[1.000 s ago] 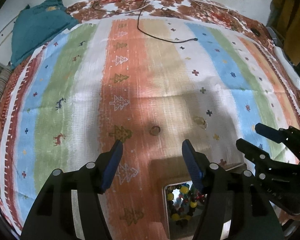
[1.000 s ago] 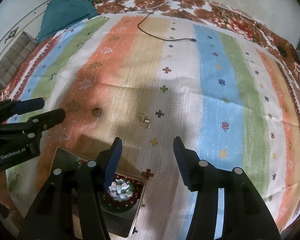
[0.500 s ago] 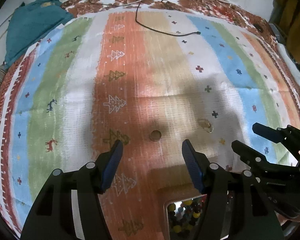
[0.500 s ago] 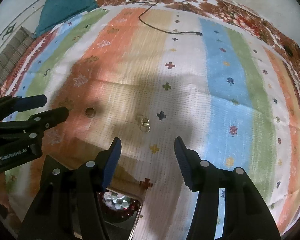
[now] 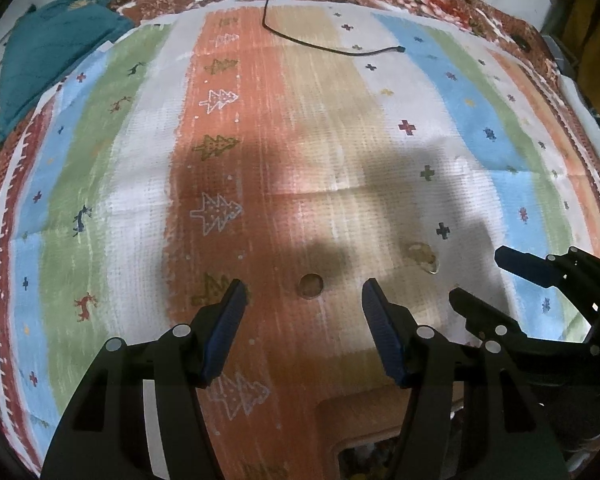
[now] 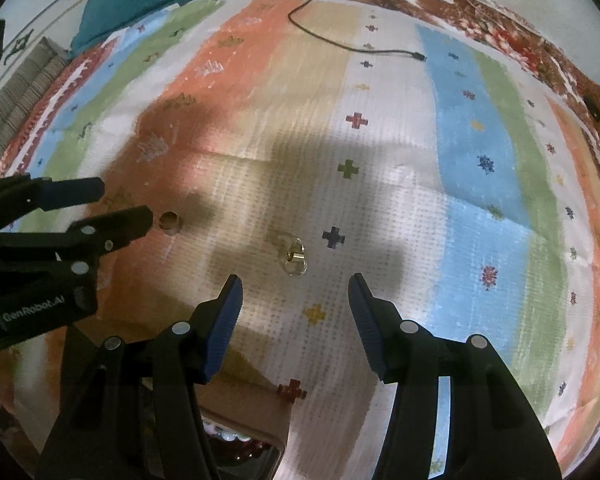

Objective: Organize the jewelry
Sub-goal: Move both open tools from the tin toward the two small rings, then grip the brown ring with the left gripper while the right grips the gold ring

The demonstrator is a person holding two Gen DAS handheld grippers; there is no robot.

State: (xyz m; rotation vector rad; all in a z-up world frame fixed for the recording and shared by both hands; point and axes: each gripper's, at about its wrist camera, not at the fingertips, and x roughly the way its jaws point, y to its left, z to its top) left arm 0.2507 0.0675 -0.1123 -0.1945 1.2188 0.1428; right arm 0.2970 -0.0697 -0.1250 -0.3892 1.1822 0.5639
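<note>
A brown ring lies on the striped cloth just beyond my open, empty left gripper; it also shows in the right wrist view. A gold earring lies just ahead of my open, empty right gripper; in the left wrist view it sits right of the ring. A jewelry box with beads lies at the bottom edge under the grippers; its rim shows in the left wrist view. Each gripper appears in the other's view: right gripper, left gripper.
A black cable lies across the far part of the cloth. A teal cloth bundle sits at the far left corner. A white object lies along the right edge of the bed.
Both grippers have moved forward over the cloth toward the ring and the earring. The jewelry box has slid down to the bottom edge of both views. Both grippers stay open.
</note>
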